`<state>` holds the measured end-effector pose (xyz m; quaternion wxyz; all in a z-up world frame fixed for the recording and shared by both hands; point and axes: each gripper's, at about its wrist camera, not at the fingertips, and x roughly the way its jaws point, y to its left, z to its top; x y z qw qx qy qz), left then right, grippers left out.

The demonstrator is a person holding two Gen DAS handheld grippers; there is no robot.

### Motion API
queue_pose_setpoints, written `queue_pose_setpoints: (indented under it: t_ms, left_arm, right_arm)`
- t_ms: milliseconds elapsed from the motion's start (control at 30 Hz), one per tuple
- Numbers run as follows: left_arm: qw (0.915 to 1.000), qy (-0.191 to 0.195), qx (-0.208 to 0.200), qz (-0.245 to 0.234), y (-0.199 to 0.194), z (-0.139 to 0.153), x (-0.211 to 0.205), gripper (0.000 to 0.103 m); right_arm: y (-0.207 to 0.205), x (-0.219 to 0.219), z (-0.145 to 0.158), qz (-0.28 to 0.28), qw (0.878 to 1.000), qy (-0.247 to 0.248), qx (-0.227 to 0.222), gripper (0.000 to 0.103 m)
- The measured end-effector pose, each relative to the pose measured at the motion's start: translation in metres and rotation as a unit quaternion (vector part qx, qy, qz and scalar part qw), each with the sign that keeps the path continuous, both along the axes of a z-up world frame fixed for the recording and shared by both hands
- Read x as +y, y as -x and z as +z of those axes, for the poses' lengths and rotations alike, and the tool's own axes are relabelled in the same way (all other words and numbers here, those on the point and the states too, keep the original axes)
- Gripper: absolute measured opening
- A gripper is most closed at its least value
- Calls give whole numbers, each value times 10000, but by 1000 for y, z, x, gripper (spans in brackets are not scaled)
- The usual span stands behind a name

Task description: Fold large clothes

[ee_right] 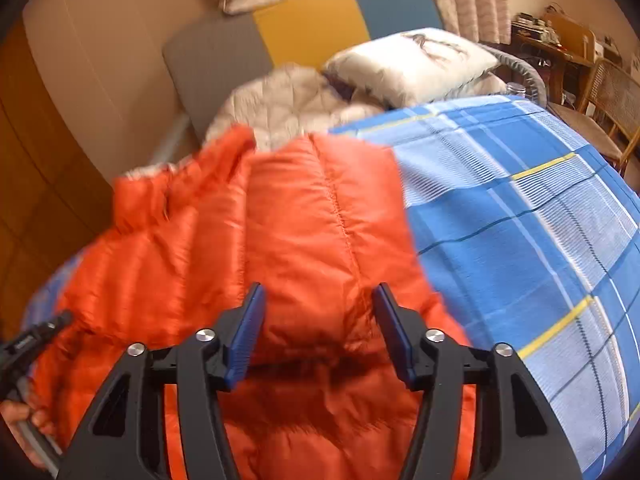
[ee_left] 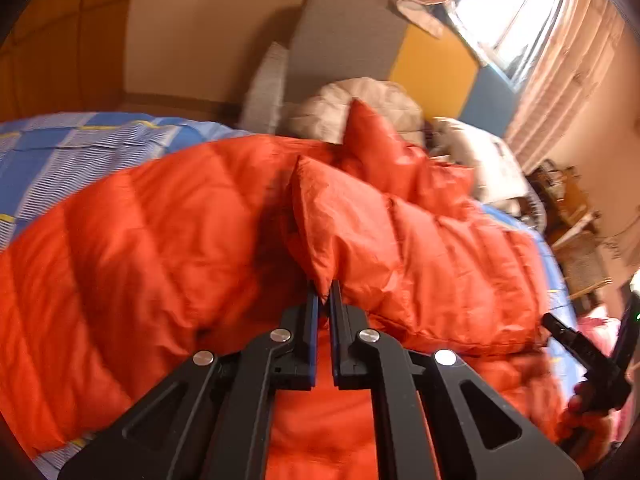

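Observation:
An orange puffer jacket (ee_left: 160, 240) lies spread over the bed. My left gripper (ee_left: 324, 288) is shut on a raised fold of it, the fabric pinched between the blue pads. In the right wrist view the jacket (ee_right: 304, 220) bulges up between the fingers of my right gripper (ee_right: 320, 292), whose jaws stand apart around a puffy ridge without clearly pressing on it. The right gripper (ee_left: 576, 344) also shows at the right edge of the left wrist view, and the left gripper (ee_right: 36, 340) at the left edge of the right wrist view, with a hand (ee_right: 20, 412) on it.
A blue plaid bed sheet (ee_right: 520, 220) covers the bed. A beige quilt (ee_right: 288, 96) and a white pillow (ee_right: 412, 60) lie at the head, by a grey headboard (ee_left: 340, 40). A wooden chair (ee_right: 612, 92) and a cluttered desk stand beyond the bed.

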<state>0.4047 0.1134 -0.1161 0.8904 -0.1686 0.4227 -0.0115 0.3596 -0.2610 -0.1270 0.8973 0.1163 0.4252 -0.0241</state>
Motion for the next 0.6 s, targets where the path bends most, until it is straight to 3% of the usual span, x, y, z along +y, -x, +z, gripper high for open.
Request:
queue_pose_setpoints:
  t_ms: [200,333,367,467,500,600]
  left_arm:
    - [9991,-136,359,172,2,-35,18,5]
    - [9987,-115,390,305,3,-36,18,11]
    - [9987,-95,401,313,4,-35,18,14]
    - [9989,-191,218,370,22,-23,15,53]
    - [9987,-200,109,455,32,-17,16,57]
    - [9984,-126,7,556,53,-8,21,59]
  right_arm:
    - [-15,21,-33,101,9975,558,414,56]
    - [-19,26,-40,140,9951,849,478,57]
    - [-19,28,-40,156,9946,898,493,57]
    - [-14,29,-31,178,9933,1021,517,70]
    - [-10,30,-27,155,9936,1008,480,77]
    - [12,38,-10,264,9952,919,221,79]
